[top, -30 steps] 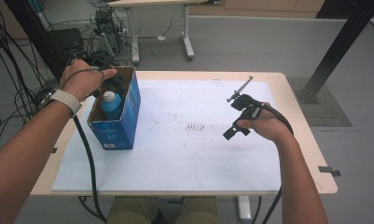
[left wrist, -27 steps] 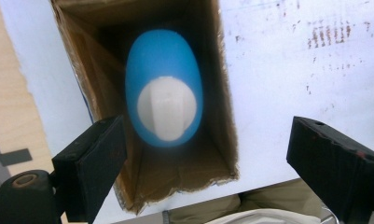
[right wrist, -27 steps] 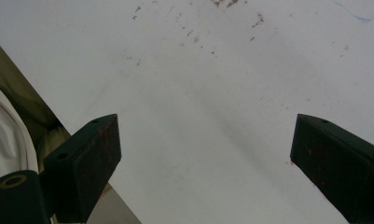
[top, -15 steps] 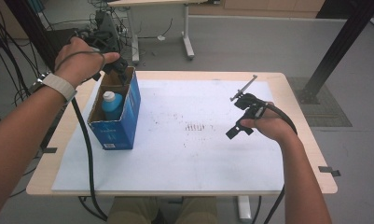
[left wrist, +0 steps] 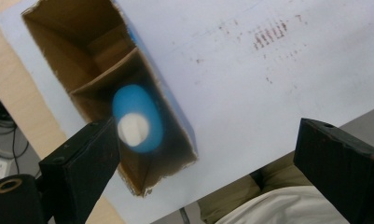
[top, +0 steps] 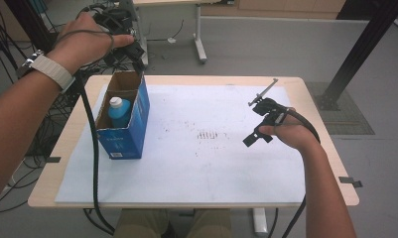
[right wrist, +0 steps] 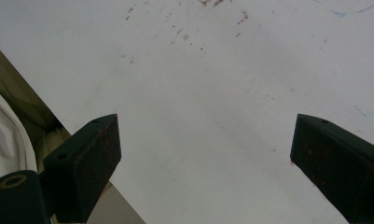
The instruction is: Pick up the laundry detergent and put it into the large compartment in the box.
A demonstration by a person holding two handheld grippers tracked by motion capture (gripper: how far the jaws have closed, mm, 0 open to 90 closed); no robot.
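Observation:
An open blue cardboard box [top: 137, 116] stands at the left of the white mat [top: 201, 163]. Upright in its near compartment is a blue bottle [top: 119, 112] with a white cap; the far compartment looks empty. My left gripper [top: 129, 47] is held high over the box's far end, open, with nothing in it. In the left gripper view it [left wrist: 208, 140] looks straight down into the box [left wrist: 49, 37] at the bottle [left wrist: 137, 119], blurred. My right gripper [top: 258, 116] hovers open over the mat's right side; the right gripper view shows it [right wrist: 203, 135] above bare mat [right wrist: 212, 70].
The mat covers most of a wooden table [top: 330, 153]. Faint brown marks [top: 209, 135] dot the mat's middle. Cables [top: 18, 49] crowd the floor at the left. A desk leg [top: 199, 34] stands behind and a black post [top: 360, 49] at the right.
My left hand has risen out of the box and drawn back toward its far end, leaving the bottle inside. The right gripper has barely moved.

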